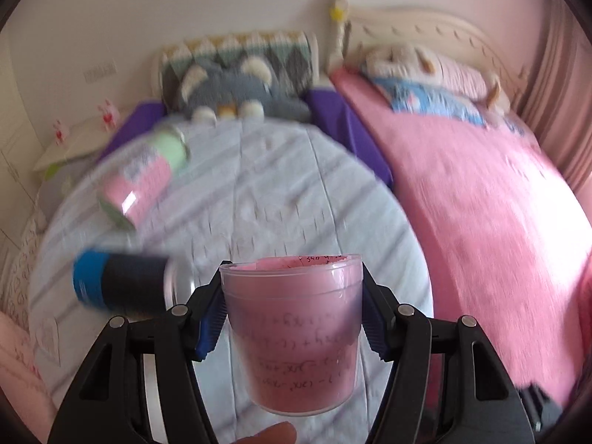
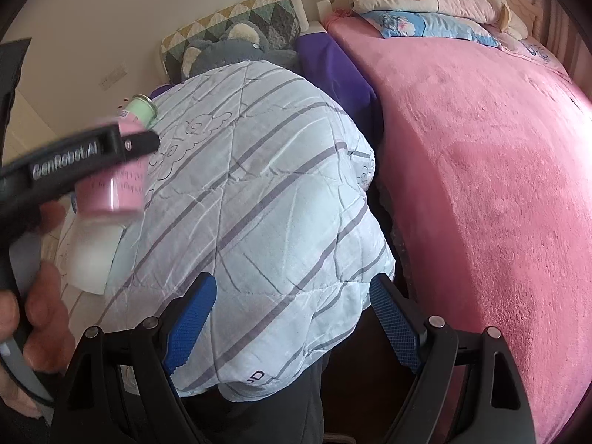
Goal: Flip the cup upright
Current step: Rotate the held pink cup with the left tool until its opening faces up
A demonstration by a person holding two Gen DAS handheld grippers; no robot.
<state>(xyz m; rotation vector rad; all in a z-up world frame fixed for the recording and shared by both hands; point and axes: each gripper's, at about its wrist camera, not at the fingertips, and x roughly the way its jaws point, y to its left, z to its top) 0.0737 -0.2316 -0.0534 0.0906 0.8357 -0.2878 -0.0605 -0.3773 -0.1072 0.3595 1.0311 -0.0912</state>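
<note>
A translucent plastic cup (image 1: 294, 329) with pink paper rolled inside is clamped between the blue pads of my left gripper (image 1: 292, 314), held above the striped quilt, its open rim pointing away from the camera. In the right wrist view the left gripper's black body (image 2: 74, 162) crosses the left edge with the cup (image 2: 107, 192) blurred behind it. My right gripper (image 2: 292, 318) is open and empty, hovering over the quilt's near end.
A pink and green can (image 1: 144, 177) lies on the white striped quilt (image 1: 277, 192); a blue and black can (image 1: 118, 285) lies nearer. A grey plush (image 1: 236, 92) sits at the head. A pink bed (image 1: 462, 203) is to the right.
</note>
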